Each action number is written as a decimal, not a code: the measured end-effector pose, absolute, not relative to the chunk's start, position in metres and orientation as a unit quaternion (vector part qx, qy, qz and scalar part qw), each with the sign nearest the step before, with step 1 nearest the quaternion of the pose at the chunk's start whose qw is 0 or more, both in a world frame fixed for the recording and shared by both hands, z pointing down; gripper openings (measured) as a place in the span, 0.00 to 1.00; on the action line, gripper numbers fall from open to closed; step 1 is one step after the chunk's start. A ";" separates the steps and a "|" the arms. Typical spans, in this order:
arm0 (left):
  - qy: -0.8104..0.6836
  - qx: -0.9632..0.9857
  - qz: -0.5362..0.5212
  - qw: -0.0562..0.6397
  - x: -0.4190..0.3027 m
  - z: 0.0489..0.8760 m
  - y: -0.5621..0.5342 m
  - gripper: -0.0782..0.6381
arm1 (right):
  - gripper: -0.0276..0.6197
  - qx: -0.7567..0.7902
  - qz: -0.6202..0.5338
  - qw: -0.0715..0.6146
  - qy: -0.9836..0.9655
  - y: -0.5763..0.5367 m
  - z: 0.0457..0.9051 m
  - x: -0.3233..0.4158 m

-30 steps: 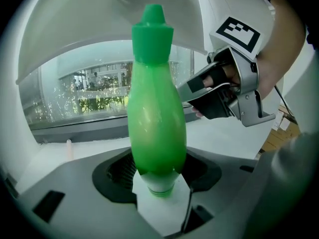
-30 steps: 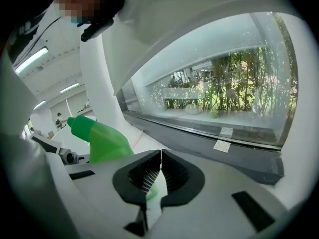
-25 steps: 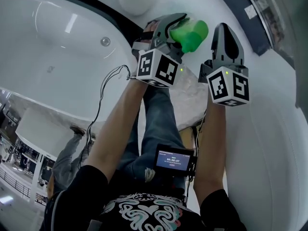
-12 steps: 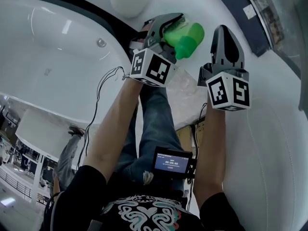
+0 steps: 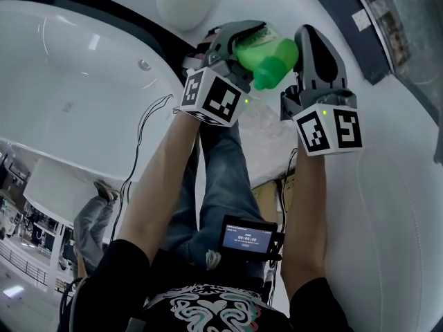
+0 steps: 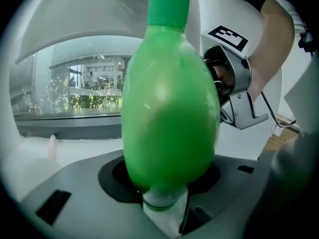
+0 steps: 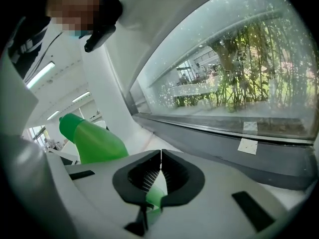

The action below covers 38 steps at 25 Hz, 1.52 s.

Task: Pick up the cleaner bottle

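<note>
The green cleaner bottle (image 5: 268, 52) is held off the white ledge by my left gripper (image 5: 250, 41). Its jaws are closing, with the bottle's belly (image 6: 169, 98) between them and its cap pointing away. The bottle fills the left gripper view above that gripper (image 6: 164, 178). My right gripper (image 5: 309, 39) is just right of the bottle, close beside it. Its jaws are shut with nothing in them (image 7: 160, 159). In the right gripper view the bottle (image 7: 92, 141) lies to the left, its cap at the upper left. The right gripper (image 6: 234, 96) also shows past the bottle in the left gripper view.
A white bathtub (image 5: 83, 61) curves away on the left below my arms. A wide window (image 7: 234, 78) with plants behind it runs along the ledge (image 7: 209, 143) ahead. A small screen (image 5: 249, 235) hangs at my waist, and a cable (image 5: 149, 126) trails from the left gripper.
My right gripper has swung left, closing in on the bottle. The left gripper and the bottle have drifted slightly left.
</note>
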<state>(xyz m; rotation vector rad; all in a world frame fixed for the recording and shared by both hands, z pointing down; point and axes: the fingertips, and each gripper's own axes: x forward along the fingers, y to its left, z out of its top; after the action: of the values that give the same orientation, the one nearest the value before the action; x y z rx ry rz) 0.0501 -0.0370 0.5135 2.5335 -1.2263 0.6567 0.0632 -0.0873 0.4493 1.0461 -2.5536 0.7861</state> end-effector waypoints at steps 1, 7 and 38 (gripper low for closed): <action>-0.419 0.871 0.225 0.127 0.050 0.514 -0.037 0.40 | 0.09 0.358 0.272 0.133 -0.883 -0.089 0.449 0.060; -0.427 0.862 0.203 0.181 0.044 0.512 -0.042 0.40 | 0.09 0.344 0.269 0.133 -0.890 -0.090 0.447 0.045; -0.485 0.759 -0.029 0.434 -0.015 0.516 -0.063 0.39 | 0.09 0.372 0.267 0.114 -0.882 -0.092 0.432 0.059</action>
<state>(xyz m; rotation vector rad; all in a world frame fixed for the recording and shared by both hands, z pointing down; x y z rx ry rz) -0.0154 -0.0628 0.5162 1.8898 -1.2089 -0.0721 0.0595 -0.0917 0.4324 1.0908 -2.5853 0.7815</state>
